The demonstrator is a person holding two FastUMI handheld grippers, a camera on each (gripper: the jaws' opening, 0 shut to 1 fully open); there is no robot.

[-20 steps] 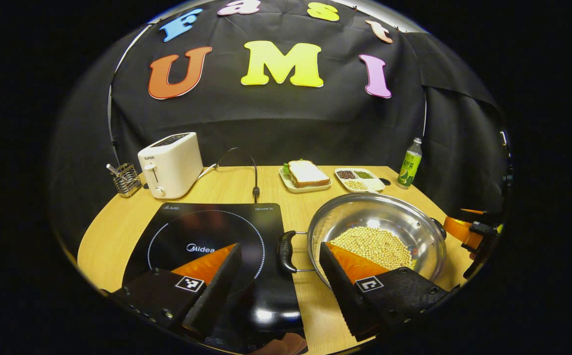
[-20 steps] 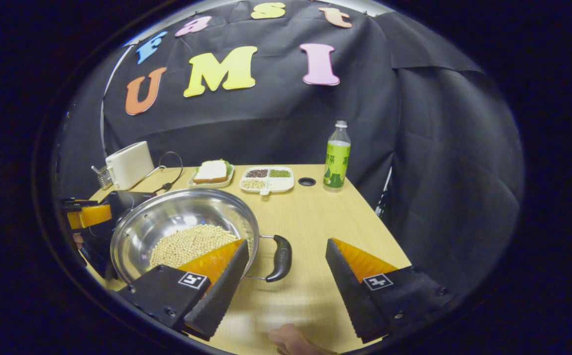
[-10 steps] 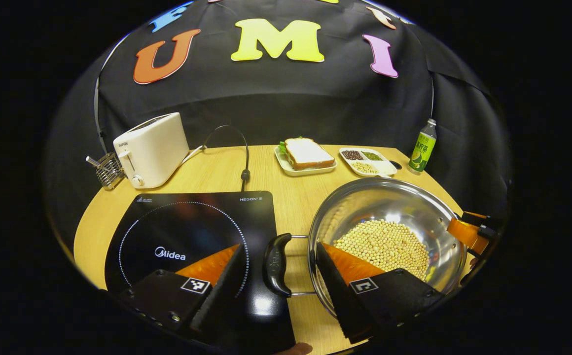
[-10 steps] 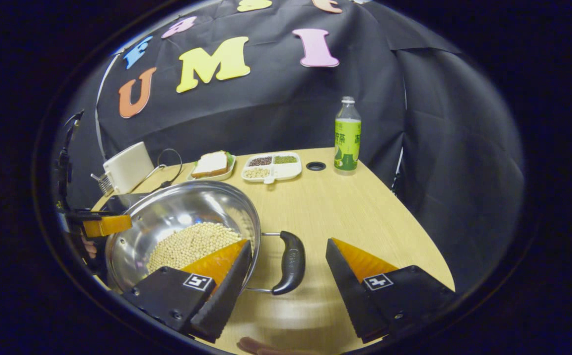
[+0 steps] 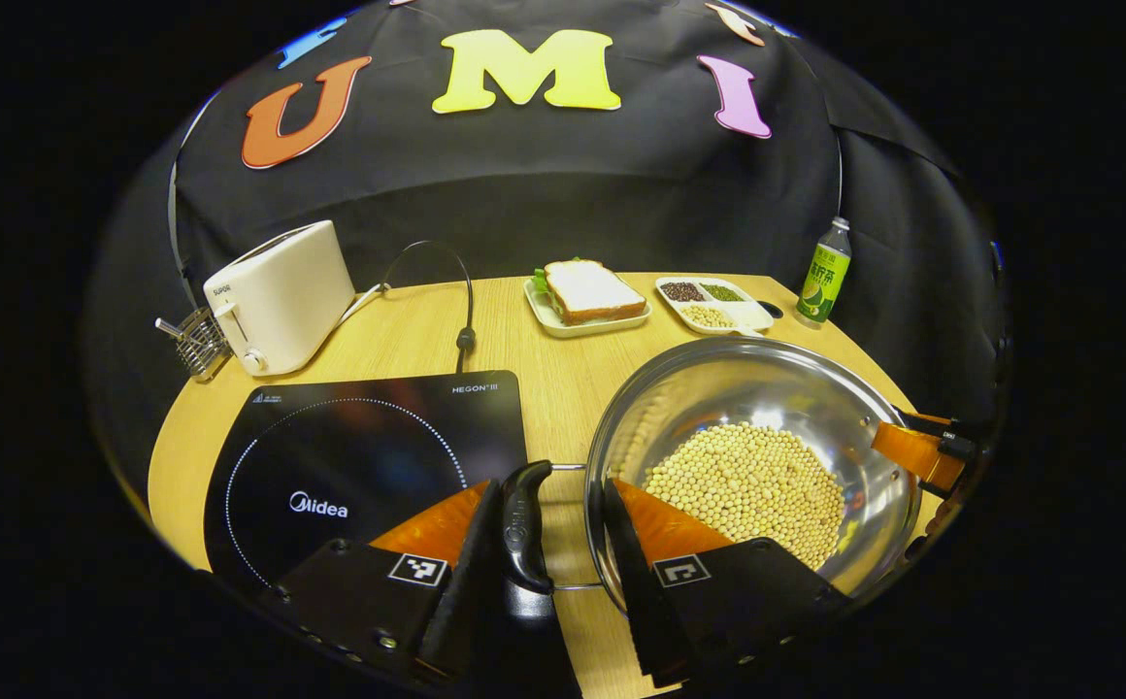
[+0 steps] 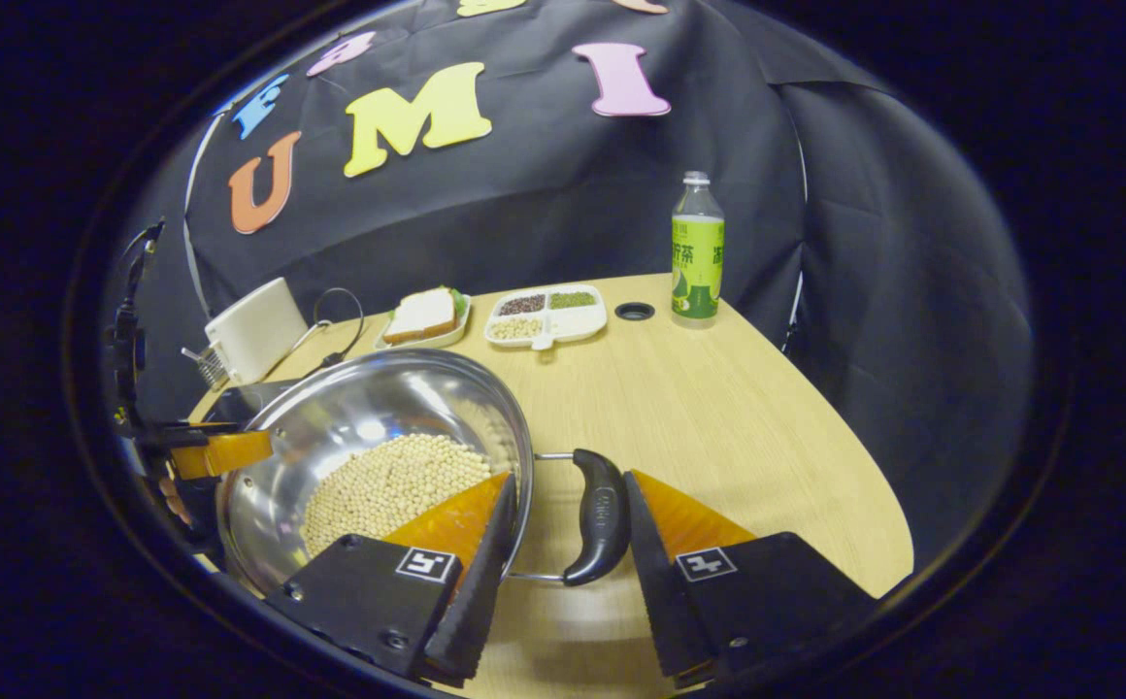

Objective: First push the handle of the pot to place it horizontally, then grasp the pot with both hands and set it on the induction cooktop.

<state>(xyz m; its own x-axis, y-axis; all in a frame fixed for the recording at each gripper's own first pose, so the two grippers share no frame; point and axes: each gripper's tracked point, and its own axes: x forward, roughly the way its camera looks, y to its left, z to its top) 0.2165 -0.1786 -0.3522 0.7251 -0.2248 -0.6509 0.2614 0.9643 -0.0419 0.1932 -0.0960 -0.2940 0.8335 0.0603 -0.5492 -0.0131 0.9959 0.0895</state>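
The pot (image 5: 757,456), steel and part full of pale beans (image 5: 745,485), sits on the worktop (image 5: 408,335) at about three o'clock from the induction cooktop (image 5: 369,456), just beside it and not yet on it. Both side handles lie level, their long axes running across the claws' line of reach. In the left gripper view, the left handle (image 5: 522,524) lies between the fingers of the left claw (image 5: 546,544), whose jaws are narrowed around it; the left finger looks to touch it, the right stands by the pot's rim, so a full pinch cannot be confirmed. In the right gripper view, the right handle (image 6: 602,515) sits inside the right claw (image 6: 563,534): one finger seems against it, the other lies over the rim. The lift likely waits on both claws closing firmly, then travelling toward nine o'clock.
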